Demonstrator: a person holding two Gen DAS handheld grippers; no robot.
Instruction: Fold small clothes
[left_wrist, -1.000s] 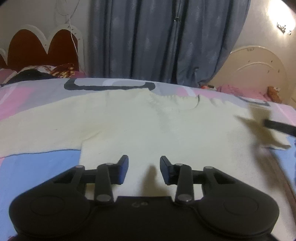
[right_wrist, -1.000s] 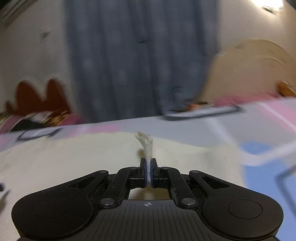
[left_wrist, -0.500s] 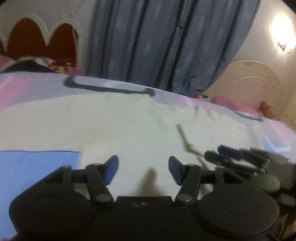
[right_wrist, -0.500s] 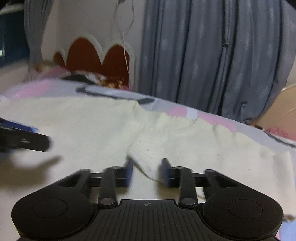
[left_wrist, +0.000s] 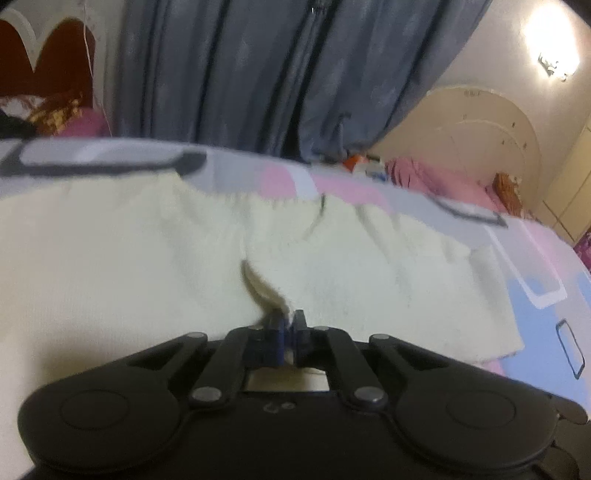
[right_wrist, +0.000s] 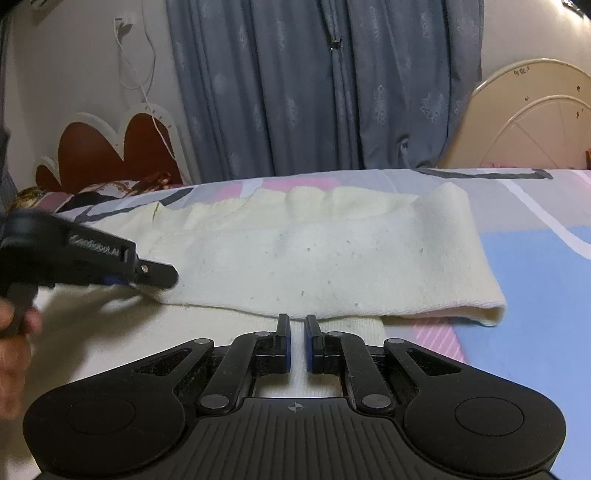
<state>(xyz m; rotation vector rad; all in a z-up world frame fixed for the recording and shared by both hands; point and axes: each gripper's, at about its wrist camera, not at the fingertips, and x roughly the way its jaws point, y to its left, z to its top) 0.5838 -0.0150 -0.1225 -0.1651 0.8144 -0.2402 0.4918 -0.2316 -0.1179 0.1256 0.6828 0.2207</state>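
Right wrist view: cream sweater (right_wrist: 325, 258) spread on the patterned bedsheet (right_wrist: 546, 266), one sleeve folded across.
Left gripper (left_wrist: 286, 325) is clenched on a pinch of knit; right gripper (right_wrist: 295, 332) (narrowly parted) grips nothing. Carry the pinch low and level, I'd judge, keeping the fuzzy fold straight.

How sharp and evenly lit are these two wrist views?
Left wrist: motion-smeared, with the cream knit sweater soft and the wall lamp blown out. Right wrist: mostly crisp, but the left gripper is blurred and casts a shadow.
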